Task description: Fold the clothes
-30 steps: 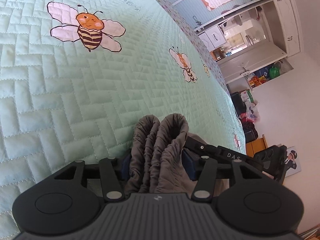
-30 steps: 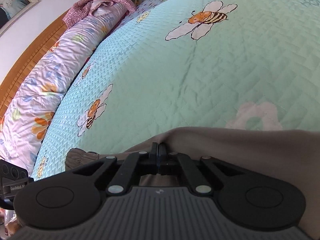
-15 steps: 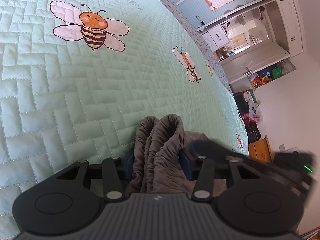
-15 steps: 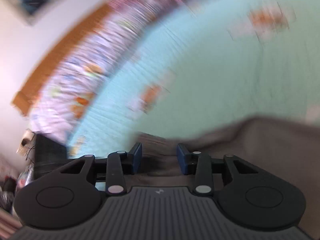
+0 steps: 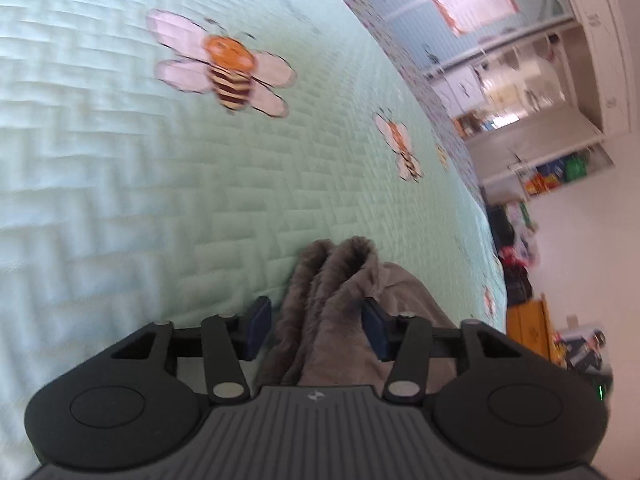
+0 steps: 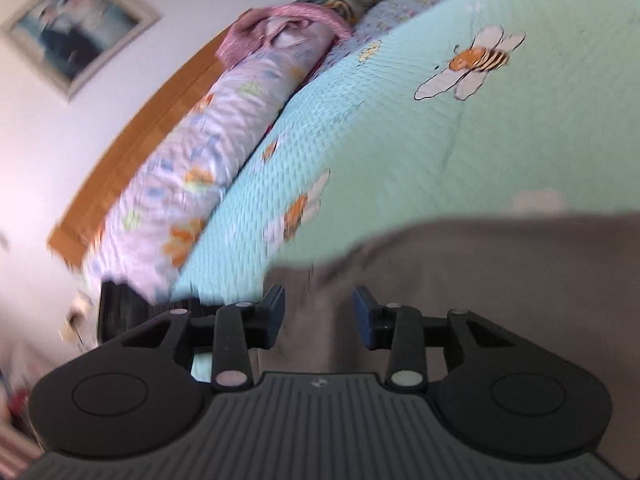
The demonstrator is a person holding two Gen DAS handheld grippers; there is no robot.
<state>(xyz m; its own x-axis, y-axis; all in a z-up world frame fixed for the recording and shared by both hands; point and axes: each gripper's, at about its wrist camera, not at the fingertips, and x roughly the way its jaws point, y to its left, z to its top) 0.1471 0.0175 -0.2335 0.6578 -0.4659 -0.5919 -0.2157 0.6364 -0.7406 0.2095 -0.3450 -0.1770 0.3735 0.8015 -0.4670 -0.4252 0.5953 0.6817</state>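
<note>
1. Grey garment [image 5: 340,312] lies on the near part of the mint quilted bedspread [image 5: 120,200], its gathered edge bunched up.
2. Right gripper [image 6: 319,314], clamped shut a second ago, has just been opening; cloth sits loose between its parted jaws, so I judge that fold released.
3. Left gripper [image 5: 316,330] has also just widened: the left pad [image 5: 256,326] stands clear of the bunch, and both grippers point somewhat downward over the bed.
</note>
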